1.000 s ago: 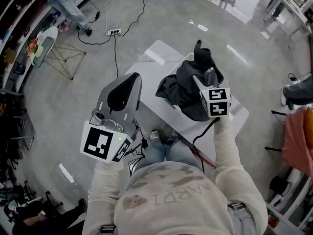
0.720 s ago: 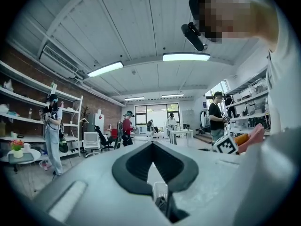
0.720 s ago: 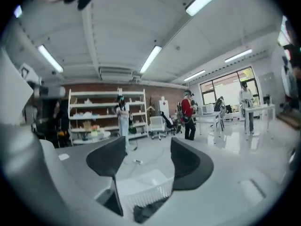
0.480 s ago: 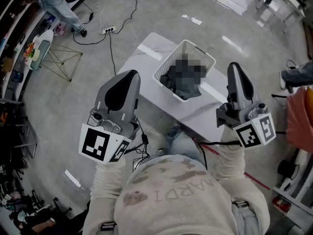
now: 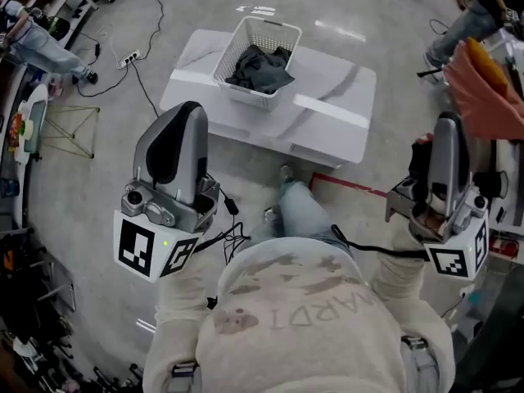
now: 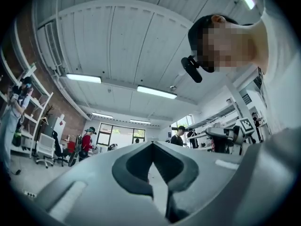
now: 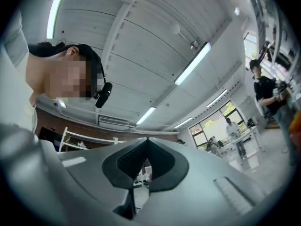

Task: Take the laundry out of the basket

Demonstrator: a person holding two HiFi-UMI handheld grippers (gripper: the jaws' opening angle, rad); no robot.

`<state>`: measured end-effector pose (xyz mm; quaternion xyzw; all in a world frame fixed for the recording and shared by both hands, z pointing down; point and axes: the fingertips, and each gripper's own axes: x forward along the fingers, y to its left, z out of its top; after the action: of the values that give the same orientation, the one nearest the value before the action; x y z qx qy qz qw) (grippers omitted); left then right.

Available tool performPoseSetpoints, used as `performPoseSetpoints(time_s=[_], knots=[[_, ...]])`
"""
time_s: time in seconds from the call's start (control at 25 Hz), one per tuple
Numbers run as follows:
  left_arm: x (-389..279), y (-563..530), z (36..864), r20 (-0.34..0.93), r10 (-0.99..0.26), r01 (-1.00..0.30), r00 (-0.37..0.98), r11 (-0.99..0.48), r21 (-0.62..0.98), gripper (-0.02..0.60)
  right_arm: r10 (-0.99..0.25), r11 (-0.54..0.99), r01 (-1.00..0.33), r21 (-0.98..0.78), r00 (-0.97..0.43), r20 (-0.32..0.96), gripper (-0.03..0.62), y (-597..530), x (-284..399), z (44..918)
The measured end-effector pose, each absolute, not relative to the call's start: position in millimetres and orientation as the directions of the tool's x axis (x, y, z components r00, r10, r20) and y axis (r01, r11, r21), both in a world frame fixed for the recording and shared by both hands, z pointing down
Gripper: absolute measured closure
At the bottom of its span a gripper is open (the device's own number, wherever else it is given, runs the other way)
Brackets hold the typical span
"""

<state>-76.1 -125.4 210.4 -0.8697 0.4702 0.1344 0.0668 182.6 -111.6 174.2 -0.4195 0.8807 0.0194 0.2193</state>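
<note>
In the head view a white laundry basket (image 5: 278, 33) stands on the white table (image 5: 336, 129), with dark laundry (image 5: 260, 65) heaped inside it. Both grippers are held close to the person's body, well short of the table. My left gripper (image 5: 184, 109) is at the left and points upward, with its jaws closed on nothing. My right gripper (image 5: 448, 121) is at the far right, also shut and empty. The left gripper view has its gripper (image 6: 151, 144) aimed at the ceiling, and the right gripper (image 7: 147, 139) does the same in the right gripper view. Neither view shows the basket.
A red line (image 5: 352, 188) runs on the floor before the table. Cables and a power strip (image 5: 127, 58) lie at the left near a folding rack (image 5: 65, 125). Orange cloth (image 5: 483, 80) hangs at the right. A person (image 5: 41, 39) stands at the top left.
The right gripper left the dark laundry in the basket and swung out to the right. The person has backed away, so the table and basket now sit farther off.
</note>
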Motion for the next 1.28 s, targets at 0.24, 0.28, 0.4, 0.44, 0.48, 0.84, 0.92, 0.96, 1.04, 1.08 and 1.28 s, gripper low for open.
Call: performPoseSetpoints(time_s=[0.24,0.28,0.4,0.44,0.48,0.84,0.92,0.96,1.04,1.08,1.28], knots=[[-41.4,-81.2,211.7,-0.317,-0.779,-0.828,0.542,-0.559,-0.041,0.580,-0.805,0.561,-0.803,-0.200,-0.474,-0.356,0.566,-64.2,228.9,201.7],[-36.5,-76.2,215.2,-0.305,-0.779,-0.823,0.547,-0.567,-0.028,0.580,-0.798,0.577,-0.789,-0.212,-0.489,-0.354,0.566,-57.0,227.9,205.1],[-16.0,-59.8,227.1,-0.255,-0.776,-0.798,0.577,-0.602,0.026,0.580,-0.762,0.638,-0.736,-0.224,-0.565,-0.316,0.568,-33.5,214.8,218.8],[-6.7,-52.1,229.7,-0.241,-0.774,-0.791,0.586,-0.610,0.036,0.580,-0.752,0.655,-0.722,-0.223,-0.592,-0.290,0.566,-25.0,209.0,226.1],[3.3,-42.9,231.5,-0.230,-0.775,-0.791,0.588,-0.610,0.035,0.580,-0.746,0.663,-0.717,-0.216,-0.614,-0.257,0.568,-16.3,203.0,235.1],[41.2,43.1,260.2,-0.082,-0.890,-0.893,0.449,-0.445,-0.064,0.580,-0.762,0.647,-0.753,-0.122,-0.641,-0.089,0.568,47.7,171.5,298.3],[39.3,60.9,264.5,-0.064,-0.906,-0.907,0.419,-0.414,-0.070,0.580,-0.729,0.685,-0.722,-0.103,-0.681,-0.072,0.568,61.9,161.8,300.1],[38.5,68.8,265.8,-0.056,-0.911,-0.911,0.409,-0.404,-0.082,0.580,-0.715,0.699,-0.709,-0.095,-0.696,-0.068,0.568,69.1,157.2,298.8],[36.7,82.3,266.2,-0.048,-0.914,-0.913,0.402,-0.396,-0.103,0.580,-0.695,0.719,-0.691,-0.082,-0.715,-0.068,0.568,83.3,148.7,293.6],[36.2,88.0,265.8,-0.049,-0.914,-0.912,0.403,-0.397,-0.105,0.580,-0.688,0.726,-0.683,-0.078,-0.723,-0.068,0.568,89.7,145.0,291.5],[37.0,105.7,260.1,-0.079,-0.894,-0.896,0.441,-0.432,-0.104,0.580,-0.671,0.742,-0.667,-0.068,-0.738,-0.073,0.568,111.0,129.2,282.2]])
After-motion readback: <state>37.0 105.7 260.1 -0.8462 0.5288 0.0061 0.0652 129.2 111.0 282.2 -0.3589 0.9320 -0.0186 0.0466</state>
